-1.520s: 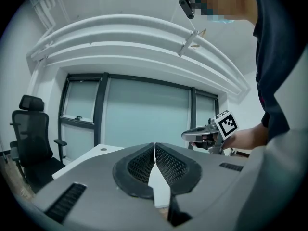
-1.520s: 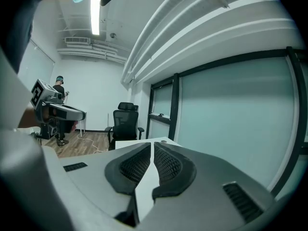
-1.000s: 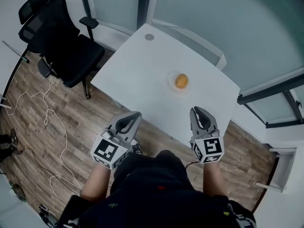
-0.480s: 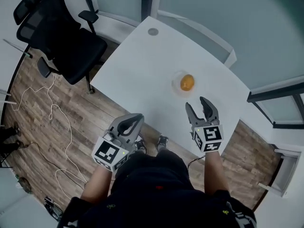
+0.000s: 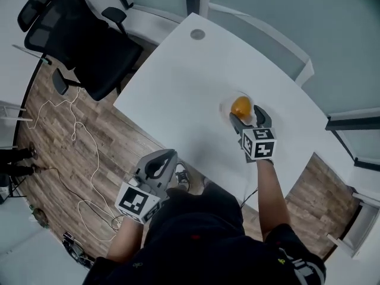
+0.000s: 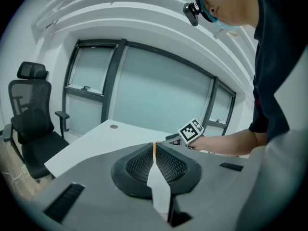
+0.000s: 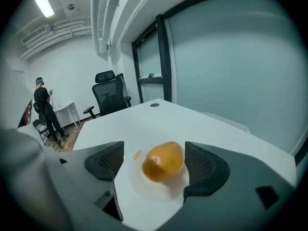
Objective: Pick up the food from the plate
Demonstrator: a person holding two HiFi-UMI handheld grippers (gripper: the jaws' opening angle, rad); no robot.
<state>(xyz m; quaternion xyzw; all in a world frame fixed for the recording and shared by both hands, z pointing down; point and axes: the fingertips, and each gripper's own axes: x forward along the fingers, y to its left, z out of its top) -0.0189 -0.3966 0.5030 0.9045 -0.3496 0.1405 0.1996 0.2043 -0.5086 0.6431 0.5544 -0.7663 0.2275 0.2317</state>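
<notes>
An orange-yellow rounded piece of food (image 5: 240, 106) (image 7: 163, 161) lies on a small pale plate (image 5: 225, 107) (image 7: 154, 192) on the white table (image 5: 178, 88). My right gripper (image 5: 246, 114) (image 7: 154, 154) is at the plate with its jaws opening. The food sits between the two pads, and neither pad presses on it. My left gripper (image 5: 169, 155) (image 6: 154, 147) is shut and empty. It hangs off the table's near edge, close to the person's body. Its view shows the right gripper's marker cube (image 6: 191, 130) ahead.
A black office chair (image 5: 77, 40) stands left of the table, and white cables (image 5: 71, 135) trail over the wood floor. A round grommet (image 5: 197, 34) sits at the table's far corner. Glass walls run behind the table. A person (image 7: 45, 110) stands far off.
My right gripper has gone forward from the table's near edge to the plate, and its jaws have spread from shut to wide around the food. The left gripper has stayed low by the body.
</notes>
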